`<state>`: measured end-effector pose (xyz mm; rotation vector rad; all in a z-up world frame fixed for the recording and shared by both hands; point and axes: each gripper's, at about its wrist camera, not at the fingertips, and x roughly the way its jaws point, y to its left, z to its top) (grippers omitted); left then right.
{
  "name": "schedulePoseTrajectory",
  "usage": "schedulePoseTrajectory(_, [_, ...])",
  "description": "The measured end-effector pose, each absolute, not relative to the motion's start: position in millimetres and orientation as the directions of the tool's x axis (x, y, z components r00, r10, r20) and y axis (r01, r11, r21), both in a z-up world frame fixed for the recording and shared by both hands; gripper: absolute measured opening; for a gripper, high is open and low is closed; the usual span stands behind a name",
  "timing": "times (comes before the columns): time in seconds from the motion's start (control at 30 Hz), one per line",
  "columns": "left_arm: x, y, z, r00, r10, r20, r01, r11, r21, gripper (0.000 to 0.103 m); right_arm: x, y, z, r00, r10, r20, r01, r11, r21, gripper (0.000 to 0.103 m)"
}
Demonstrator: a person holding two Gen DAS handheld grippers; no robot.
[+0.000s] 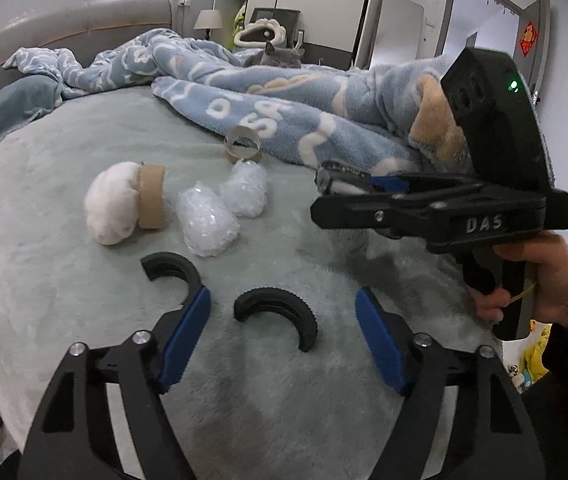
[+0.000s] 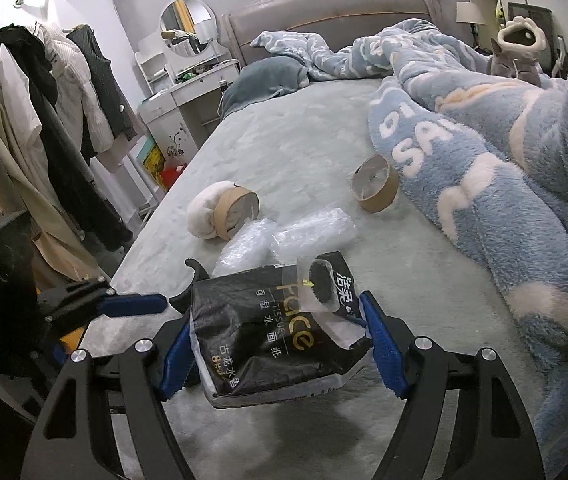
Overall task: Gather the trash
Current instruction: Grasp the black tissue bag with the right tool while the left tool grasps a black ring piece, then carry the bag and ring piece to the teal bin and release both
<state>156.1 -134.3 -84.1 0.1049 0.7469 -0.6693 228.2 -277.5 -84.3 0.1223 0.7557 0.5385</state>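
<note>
The right claw (image 2: 271, 336) grips a black tissue packet (image 2: 267, 340) between its blue pads, the crumpled wrapper filling the gap and its printed face turned up toward the camera. A torn clear flap sticks up from the packet's top edge. The packet hangs just above the pale green bed cover (image 2: 292, 148), near the bed's side edge.

The left claw (image 1: 279, 320) stands part open with nothing between its fingers, poised over bare cover. In the right wrist view it shows at the left edge, its blue pad reaching in toward the packet (whether it touches the wrapper I cannot tell).

Beyond both claws lies the rest of the trash. Two wads of clear bubble wrap (image 1: 223, 208) lie side by side, touching or almost so. Just to their left a cardboard tape core (image 1: 151, 196) stands on its edge with a white wad of soft material (image 1: 109, 204) pushed into one end. A second cardboard ring (image 1: 243, 144) lies further back, right at the hem of the blue fleece blanket (image 1: 284, 100), which is heaped across the far half of the bed.

A grey cat (image 1: 279, 58) lies behind the blanket. The person's right hand (image 1: 540, 280) wraps the handle of the right tool.
</note>
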Motion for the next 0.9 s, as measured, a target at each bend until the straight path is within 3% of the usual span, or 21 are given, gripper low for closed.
schedulePoseTrajectory(0.23, [164, -144, -94, 0.524, -0.512, -0.681, 0.603, 0.787, -0.129, 0.069, 229, -283, -84, 0.598, 0.512, -0.617, -0.418, 0.856, 0.305, 0.076])
schedulePoseTrajectory(0.57, [177, -144, -109, 0.505, -0.46, -0.73, 0.56, 0.819, -0.128, 0.047, 230, -281, -81, 0.598, 0.502, -0.625, -0.413, 0.861, 0.297, 0.076])
schedulePoseTrajectory(0.9, [163, -114, -88, 0.555, -0.475, -0.683, 0.542, 0.829, -0.136, 0.046, 228, -251, -55, 0.627, 0.496, -0.6, -0.418, 0.865, 0.278, 0.076])
